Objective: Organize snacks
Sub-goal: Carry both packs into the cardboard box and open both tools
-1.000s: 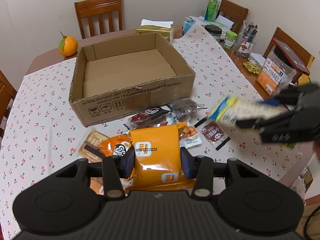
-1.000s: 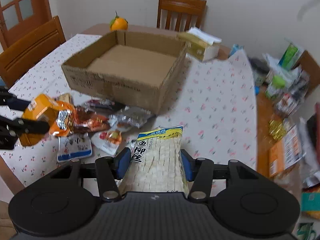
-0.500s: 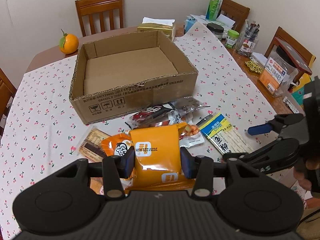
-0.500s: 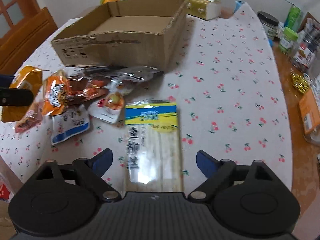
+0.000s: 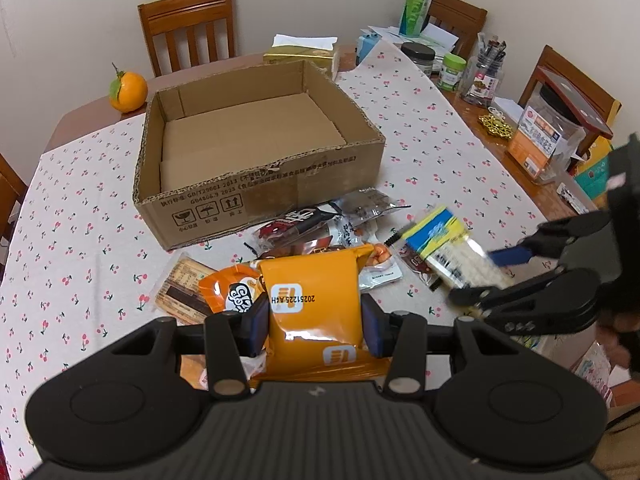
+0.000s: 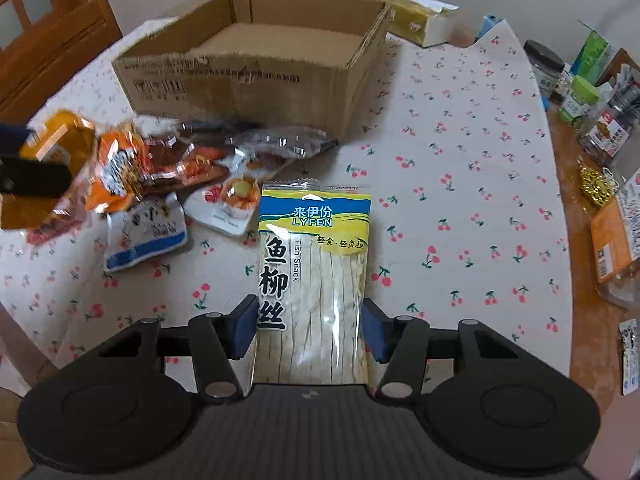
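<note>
Left gripper (image 5: 315,322) – fingers clamped on orange pouch (image 5: 314,312). Right gripper (image 6: 308,330) – fingers just closing onto fish snack pack (image 6: 316,264) on worktop (image 6: 460,208).

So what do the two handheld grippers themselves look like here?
Both match: the left gripper and right gripper have matte black plastic bodies, ribbed in the middle, with two round discs, silver pivot pins on black linkage arms, and blue pads on the fingers. No cables or sleeves show.

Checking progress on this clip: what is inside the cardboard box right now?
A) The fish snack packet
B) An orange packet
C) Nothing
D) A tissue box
C: the cardboard box shows only its bare floor, while the snack packets lie on the tablecloth in front of it.
</note>
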Demonstrator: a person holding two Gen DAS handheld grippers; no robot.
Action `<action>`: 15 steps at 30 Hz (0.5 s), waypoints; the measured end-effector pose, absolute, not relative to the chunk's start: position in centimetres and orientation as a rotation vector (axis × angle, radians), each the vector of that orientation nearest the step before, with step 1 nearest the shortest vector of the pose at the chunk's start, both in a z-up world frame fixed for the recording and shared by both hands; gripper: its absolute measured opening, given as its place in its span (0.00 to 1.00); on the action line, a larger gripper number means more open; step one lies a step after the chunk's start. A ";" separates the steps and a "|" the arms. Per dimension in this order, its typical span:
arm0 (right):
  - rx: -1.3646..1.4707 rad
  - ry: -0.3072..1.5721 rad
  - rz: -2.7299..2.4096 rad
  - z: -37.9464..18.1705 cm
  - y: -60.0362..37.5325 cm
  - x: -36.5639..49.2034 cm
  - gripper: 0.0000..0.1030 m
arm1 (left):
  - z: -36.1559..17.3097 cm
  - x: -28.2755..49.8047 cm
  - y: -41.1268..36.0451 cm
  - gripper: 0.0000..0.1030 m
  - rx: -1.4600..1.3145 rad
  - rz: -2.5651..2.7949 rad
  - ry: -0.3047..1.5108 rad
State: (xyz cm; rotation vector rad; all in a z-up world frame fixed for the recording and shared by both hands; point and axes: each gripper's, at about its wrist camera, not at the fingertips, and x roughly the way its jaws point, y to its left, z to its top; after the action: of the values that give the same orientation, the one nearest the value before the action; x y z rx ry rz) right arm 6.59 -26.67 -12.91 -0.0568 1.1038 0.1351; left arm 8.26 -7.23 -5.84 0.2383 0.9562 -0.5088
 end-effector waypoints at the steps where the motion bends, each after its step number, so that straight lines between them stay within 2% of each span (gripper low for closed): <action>1: -0.055 1.095 0.129 -12.3 -26.8 6.5 0.58 | -5.8 8.3 -7.2 0.44 0.242 -0.513 0.958; 15: 0.005 1.018 0.206 -5.4 -27.1 10.9 0.58 | -3.1 11.2 -7.3 0.44 0.272 -0.567 0.927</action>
State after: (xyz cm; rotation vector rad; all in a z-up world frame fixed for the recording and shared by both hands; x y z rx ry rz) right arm 10.93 -27.10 -5.36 0.0047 1.0176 0.2062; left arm 11.16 -7.26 -3.07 0.2717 0.9265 -0.5666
